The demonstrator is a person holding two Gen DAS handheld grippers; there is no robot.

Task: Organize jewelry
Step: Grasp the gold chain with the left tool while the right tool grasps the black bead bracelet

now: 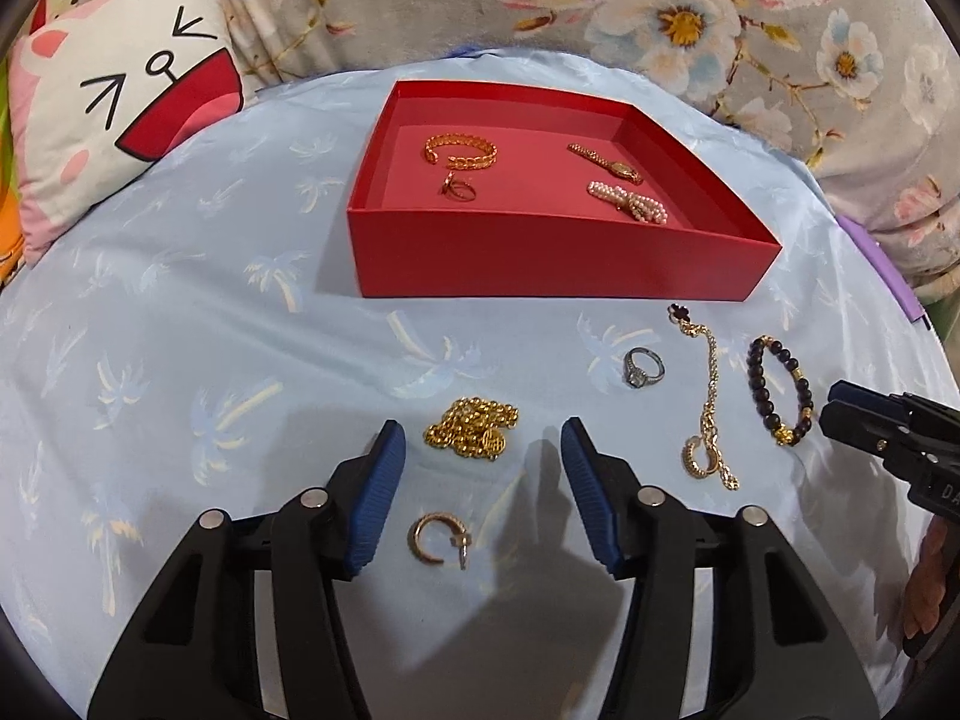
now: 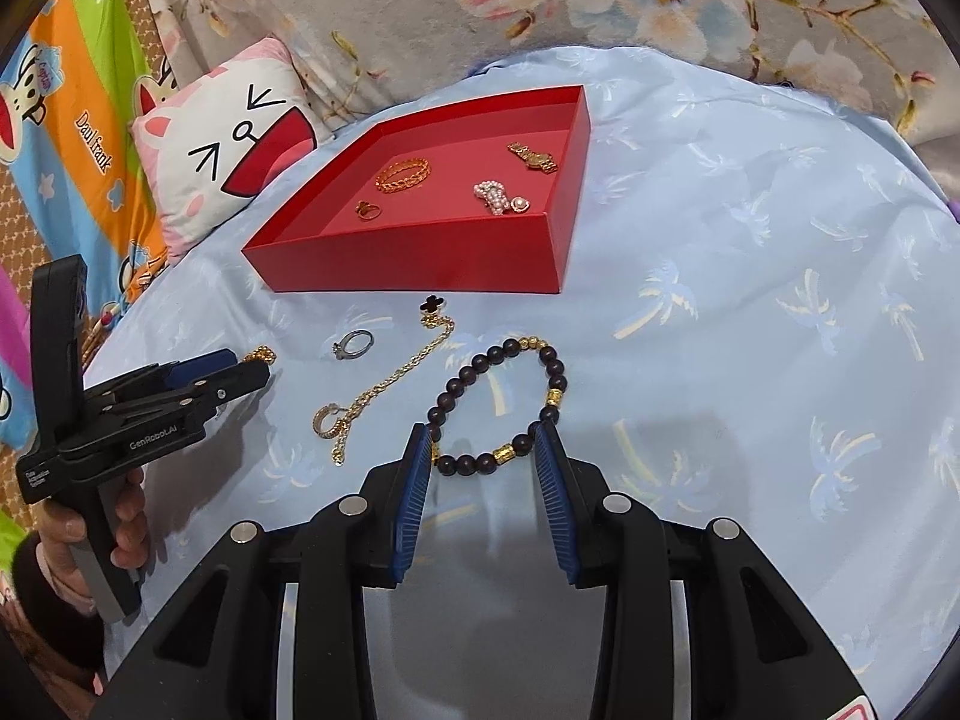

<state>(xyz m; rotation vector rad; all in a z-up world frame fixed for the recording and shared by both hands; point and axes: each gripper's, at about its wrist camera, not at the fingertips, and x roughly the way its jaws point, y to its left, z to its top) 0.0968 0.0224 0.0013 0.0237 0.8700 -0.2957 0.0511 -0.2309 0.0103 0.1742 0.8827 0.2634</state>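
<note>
A red box (image 1: 564, 258) (image 2: 408, 261) on the blue cloth holds a gold bangle (image 1: 461, 150), a gold watch (image 1: 606, 163), a pearl piece (image 1: 627, 204) and a small ring (image 1: 457, 189). Loose on the cloth lie a gold chain pile (image 1: 471, 435), a gold hoop earring (image 1: 437, 537), a silver ring (image 1: 643, 366) (image 2: 354, 343), a thin gold chain with a dark clover (image 1: 708, 402) (image 2: 390, 384) and a dark bead bracelet (image 1: 780, 390) (image 2: 498, 402). My left gripper (image 1: 483, 438) is open, astride the chain pile. My right gripper (image 2: 483, 441) is open around the bracelet's near side.
A cat-face pillow (image 1: 120, 96) (image 2: 228, 156) lies at the far left. A floral blanket (image 1: 660, 12) rises behind the cloth. A purple edge (image 1: 888, 276) shows at the right. A cartoon sheet (image 2: 72, 120) lies left of the pillow.
</note>
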